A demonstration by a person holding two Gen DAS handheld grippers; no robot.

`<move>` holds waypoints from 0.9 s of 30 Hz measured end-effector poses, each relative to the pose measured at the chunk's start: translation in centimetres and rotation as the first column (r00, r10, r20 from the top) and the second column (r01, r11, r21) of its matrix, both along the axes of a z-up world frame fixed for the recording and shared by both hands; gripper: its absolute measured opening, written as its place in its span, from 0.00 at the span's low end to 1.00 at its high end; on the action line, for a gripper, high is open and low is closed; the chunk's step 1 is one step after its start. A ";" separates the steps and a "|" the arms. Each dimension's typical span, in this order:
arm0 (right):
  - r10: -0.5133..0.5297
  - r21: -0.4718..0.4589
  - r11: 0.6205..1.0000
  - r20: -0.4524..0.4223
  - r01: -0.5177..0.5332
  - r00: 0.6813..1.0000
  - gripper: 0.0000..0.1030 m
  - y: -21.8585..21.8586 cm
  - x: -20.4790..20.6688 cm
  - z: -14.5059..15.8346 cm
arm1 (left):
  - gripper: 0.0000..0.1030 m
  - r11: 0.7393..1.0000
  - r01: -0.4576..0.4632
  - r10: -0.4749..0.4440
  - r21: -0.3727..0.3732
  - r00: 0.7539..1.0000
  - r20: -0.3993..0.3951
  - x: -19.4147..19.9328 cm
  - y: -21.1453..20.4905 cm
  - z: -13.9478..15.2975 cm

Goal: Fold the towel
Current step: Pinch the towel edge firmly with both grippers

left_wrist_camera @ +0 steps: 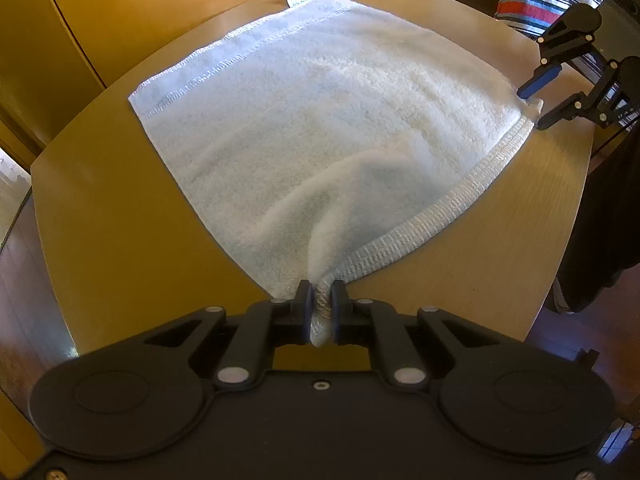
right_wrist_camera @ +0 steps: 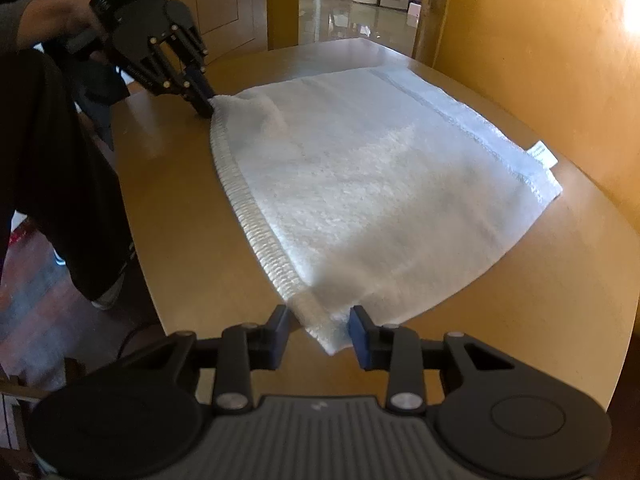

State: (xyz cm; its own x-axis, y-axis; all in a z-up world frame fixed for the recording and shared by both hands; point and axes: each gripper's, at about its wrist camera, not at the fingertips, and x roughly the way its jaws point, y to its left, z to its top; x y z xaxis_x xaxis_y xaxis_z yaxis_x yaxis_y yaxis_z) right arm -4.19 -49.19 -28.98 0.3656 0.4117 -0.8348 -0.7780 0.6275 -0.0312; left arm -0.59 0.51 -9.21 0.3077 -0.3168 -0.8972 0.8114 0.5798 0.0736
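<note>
Left wrist view: white terry-cloth towel [left_wrist_camera: 320,128] lies flat on a round tan wooden table [left_wrist_camera: 112,208], its ribbed hem running from the near corner out to the right. The black left gripper [left_wrist_camera: 320,308] is clenched on that near corner, which bunches between the fingers and hides the corner tip. At the far right, the black right gripper [left_wrist_camera: 534,106] straddles the opposite hem corner, its body cut off by the frame edge.

Right wrist view: the right gripper [right_wrist_camera: 320,330] stands released, fingers apart on either side of the towel [right_wrist_camera: 380,184] corner. The hem runs away to the left gripper [right_wrist_camera: 202,100], which pinches the far corner. A small white label [right_wrist_camera: 542,154] projects from the right edge; its print is illegible.
</note>
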 end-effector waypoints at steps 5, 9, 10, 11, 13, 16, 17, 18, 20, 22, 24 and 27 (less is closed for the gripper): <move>-0.001 0.000 1.000 0.000 0.001 1.000 0.18 0.0 0.3 0.1 | 0.06 1.000 -0.001 0.001 -0.004 1.000 -0.002 0.1 0.1 0.0; -0.007 -0.012 1.000 0.013 0.007 1.000 0.12 0.1 0.3 0.0 | 0.06 1.000 -0.001 0.001 -0.007 1.000 -0.002 0.1 0.1 0.0; -0.011 -0.014 1.000 0.016 0.011 1.000 0.10 0.2 0.3 0.0 | 0.06 1.000 0.000 0.000 -0.007 1.000 0.000 0.1 0.0 0.0; -0.016 -0.015 1.000 0.019 0.016 1.000 0.08 0.3 0.3 0.0 | 0.06 1.000 0.002 -0.002 -0.005 1.000 0.004 0.1 0.0 -0.1; -0.022 -0.016 1.000 0.020 0.022 1.000 0.07 0.3 0.3 0.0 | 0.06 1.000 0.005 -0.005 -0.002 1.000 0.011 0.0 -0.1 -0.1; -0.024 -0.017 1.000 0.027 0.025 0.999 0.07 0.4 0.2 0.2 | 0.06 1.000 0.012 -0.012 0.005 1.000 0.025 -0.4 0.0 0.0; -0.026 -0.014 1.000 0.030 0.027 0.999 0.07 0.4 0.1 0.3 | 0.05 1.000 0.011 -0.012 0.008 1.000 0.027 -0.5 0.0 0.0; -0.028 -0.011 1.000 0.033 0.029 0.999 0.07 0.5 0.0 0.4 | 0.05 1.000 0.011 -0.011 0.010 1.000 0.029 -0.6 0.0 0.1; -0.038 0.003 0.999 0.045 0.038 0.998 0.07 0.4 -0.4 1.0 | 0.04 1.000 0.015 -0.015 0.018 0.999 0.028 -1.0 0.1 0.3; -0.038 0.003 0.999 0.059 0.038 0.998 0.07 0.4 -0.9 1.4 | 0.04 1.000 0.017 -0.018 0.020 0.999 0.026 -1.3 0.1 0.4; -0.035 0.005 0.999 0.063 0.035 0.997 0.07 0.5 -1.3 1.7 | 0.04 0.999 0.023 -0.024 0.026 0.999 0.036 -2.2 0.1 0.8; -0.027 0.002 1.000 0.075 0.027 0.997 0.07 0.6 -2.3 2.2 | 0.04 1.000 0.017 -0.018 0.024 0.999 0.042 -3.4 0.5 1.3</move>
